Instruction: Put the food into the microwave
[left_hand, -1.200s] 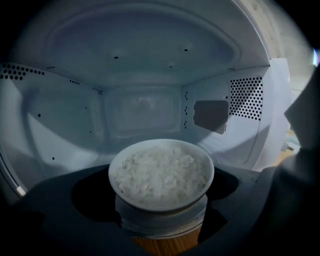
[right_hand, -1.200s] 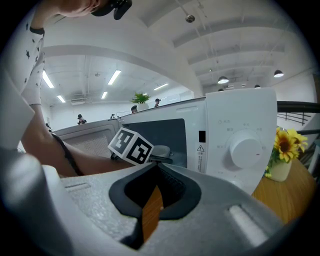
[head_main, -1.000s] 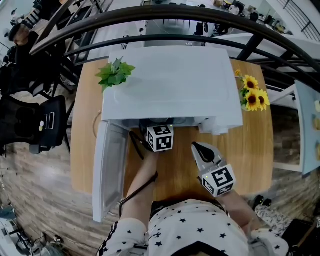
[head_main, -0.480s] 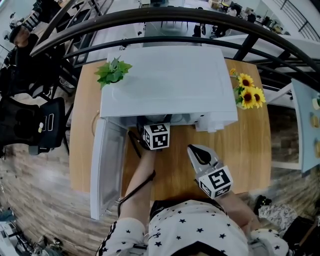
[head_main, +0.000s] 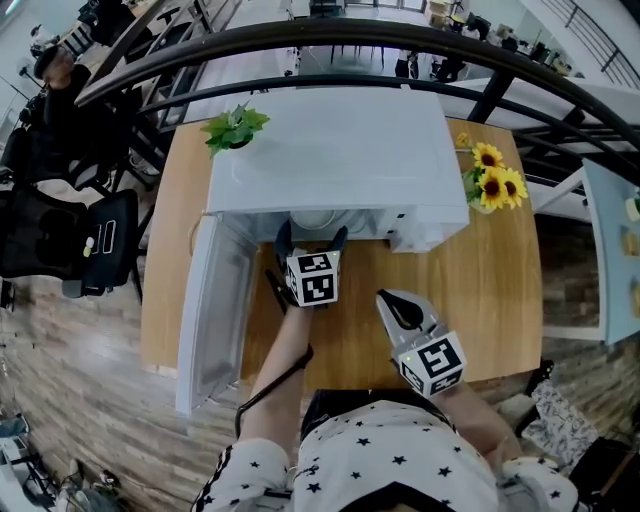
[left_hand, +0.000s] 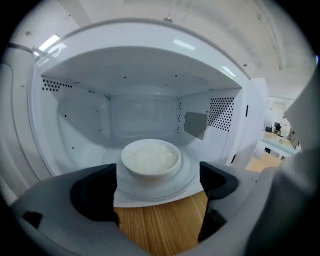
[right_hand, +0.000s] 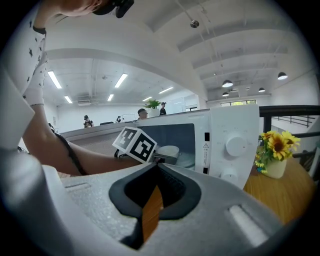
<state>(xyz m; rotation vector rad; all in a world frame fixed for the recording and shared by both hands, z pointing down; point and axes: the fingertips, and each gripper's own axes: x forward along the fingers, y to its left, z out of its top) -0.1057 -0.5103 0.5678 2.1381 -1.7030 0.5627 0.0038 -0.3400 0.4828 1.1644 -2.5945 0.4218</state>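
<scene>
A white bowl of rice (left_hand: 151, 157) sits on the glass turntable (left_hand: 187, 175) inside the white microwave (head_main: 330, 150), whose door (head_main: 215, 320) hangs open to the left. My left gripper (left_hand: 159, 176) is open just in front of the cavity, its jaws wide apart with nothing between them and the bowl beyond them. In the head view the left gripper (head_main: 310, 240) points at the opening, where the bowl (head_main: 315, 222) peeks out under the top edge. My right gripper (head_main: 405, 308) is shut and empty, held over the table right of the left arm; the right gripper (right_hand: 156, 165) faces the microwave front.
The microwave stands on a wooden table (head_main: 490, 290). A vase of sunflowers (head_main: 490, 185) is at its right, a green plant (head_main: 235, 128) at its back left. The control panel with knobs (right_hand: 235, 145) is right of the cavity. A black railing (head_main: 300, 40) arcs behind.
My left gripper has drawn back a little from the microwave cavity; its open jaws now show outside and the bowl stays inside. The right gripper has barely moved.
</scene>
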